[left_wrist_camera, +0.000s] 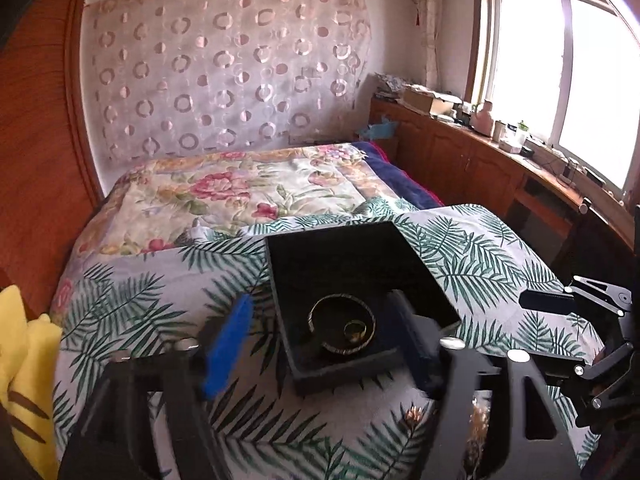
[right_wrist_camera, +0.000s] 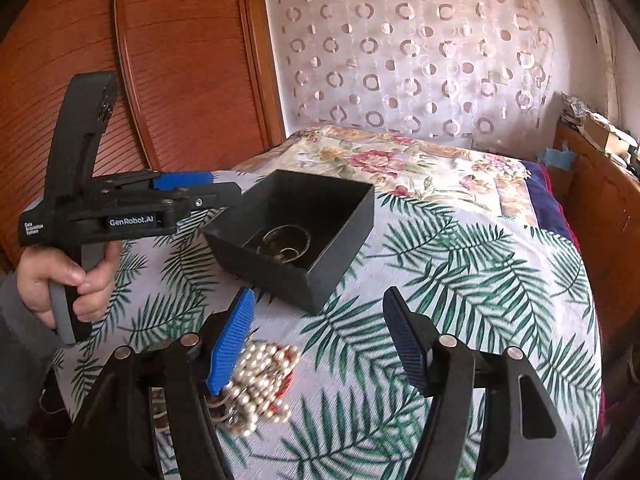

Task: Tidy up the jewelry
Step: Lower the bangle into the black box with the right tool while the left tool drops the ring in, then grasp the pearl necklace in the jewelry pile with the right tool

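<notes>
An open black box (left_wrist_camera: 360, 264) stands on the palm-leaf cloth (left_wrist_camera: 132, 320). A metal bangle (left_wrist_camera: 342, 326) and a small ring (left_wrist_camera: 355, 329) lie inside it. My left gripper (left_wrist_camera: 320, 340) is open at the box's near side, and its pads do not press on the box. In the right wrist view it (right_wrist_camera: 224, 186) reaches the left corner of the box (right_wrist_camera: 320, 248). My right gripper (right_wrist_camera: 320, 340) is open over the cloth. A heap of pearl and red bead jewelry (right_wrist_camera: 260, 384) lies against its blue left finger (right_wrist_camera: 234, 340), not gripped. The right gripper (left_wrist_camera: 536, 328) also shows in the left wrist view.
The cloth covers the near end of a bed with a floral quilt (left_wrist_camera: 240, 196). A wooden wardrobe (right_wrist_camera: 180, 60) stands at the left and a cluttered wooden cabinet (left_wrist_camera: 480, 148) runs under the window. Yellow fabric (left_wrist_camera: 24, 360) lies at the left edge. A hand (right_wrist_camera: 80, 280) holds the left gripper's handle.
</notes>
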Demonstrator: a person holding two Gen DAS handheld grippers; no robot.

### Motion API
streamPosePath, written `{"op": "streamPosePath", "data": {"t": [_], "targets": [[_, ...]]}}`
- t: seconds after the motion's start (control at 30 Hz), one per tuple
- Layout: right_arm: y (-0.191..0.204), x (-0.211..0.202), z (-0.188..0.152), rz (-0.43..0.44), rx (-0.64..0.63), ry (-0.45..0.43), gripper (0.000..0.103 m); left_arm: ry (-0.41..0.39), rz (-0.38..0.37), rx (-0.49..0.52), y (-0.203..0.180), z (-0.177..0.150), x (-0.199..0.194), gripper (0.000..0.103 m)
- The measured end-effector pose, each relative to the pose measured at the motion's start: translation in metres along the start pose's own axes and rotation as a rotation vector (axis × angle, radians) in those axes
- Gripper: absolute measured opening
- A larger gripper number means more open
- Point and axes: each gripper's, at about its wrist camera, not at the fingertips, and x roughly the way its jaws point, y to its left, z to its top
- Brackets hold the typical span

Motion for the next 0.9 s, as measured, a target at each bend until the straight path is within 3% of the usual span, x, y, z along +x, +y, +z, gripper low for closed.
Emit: {"op": "streamPosePath", "data": {"t": [0.13, 0.4, 0.7, 0.9], "targets": [[0.01, -0.003, -0.013, 0.019, -0.013, 0.024, 0.066, -0.009, 0.013, -0.005, 0.002, -0.017, -0.016, 0.086], [0.026, 0.005, -0.035, 0.036, -0.033, 0.078, 0.056, -0.024, 0.035, 0.023, -0.007, -0.064, -0.052, 0.092], [0.044, 0.014, -0.043, 0.077, -0.043, 0.106, 0.042, -0.031, 0.019, 0.02, -0.01, -0.086, -0.077, 0.095], [0.045, 0.023, -0.041, 0.057, -0.04, 0.121, 0.036, -0.02, 0.009, 0.02, -0.01, -0.095, -0.081, 0.095]]}}
